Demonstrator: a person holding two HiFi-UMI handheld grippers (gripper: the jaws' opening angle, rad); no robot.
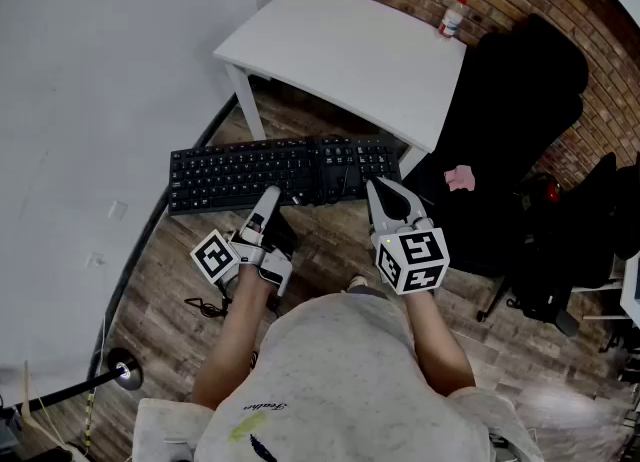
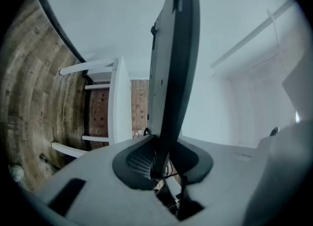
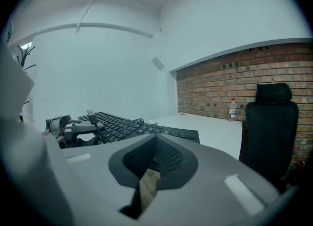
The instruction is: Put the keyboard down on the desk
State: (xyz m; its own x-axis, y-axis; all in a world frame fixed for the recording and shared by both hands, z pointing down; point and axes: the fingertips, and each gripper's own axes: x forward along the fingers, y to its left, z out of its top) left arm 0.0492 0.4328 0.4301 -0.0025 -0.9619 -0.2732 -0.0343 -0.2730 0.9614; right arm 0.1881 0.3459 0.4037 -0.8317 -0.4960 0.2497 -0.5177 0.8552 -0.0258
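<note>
A black keyboard [image 1: 250, 175] hangs level over the wooden floor, just in front of the white desk [image 1: 340, 50]. My left gripper [image 1: 270, 198] is shut on its near edge; in the left gripper view the keyboard [image 2: 173, 73] runs edge-on up from between the jaws [image 2: 159, 164]. My right gripper [image 1: 383, 190] points at the keyboard's right end. In the right gripper view its jaws [image 3: 155, 144] look shut with nothing between them, and the keyboard [image 3: 122, 124] lies just beyond and to the left, with the left gripper [image 3: 73, 129] on it.
A black office chair [image 1: 510, 120] with a pink object [image 1: 460, 178] on its seat stands right of the desk. A small bottle [image 1: 452, 18] sits at the desk's far right corner by the brick wall. A white wall runs along the left, and a cable [image 1: 205, 305] lies on the floor.
</note>
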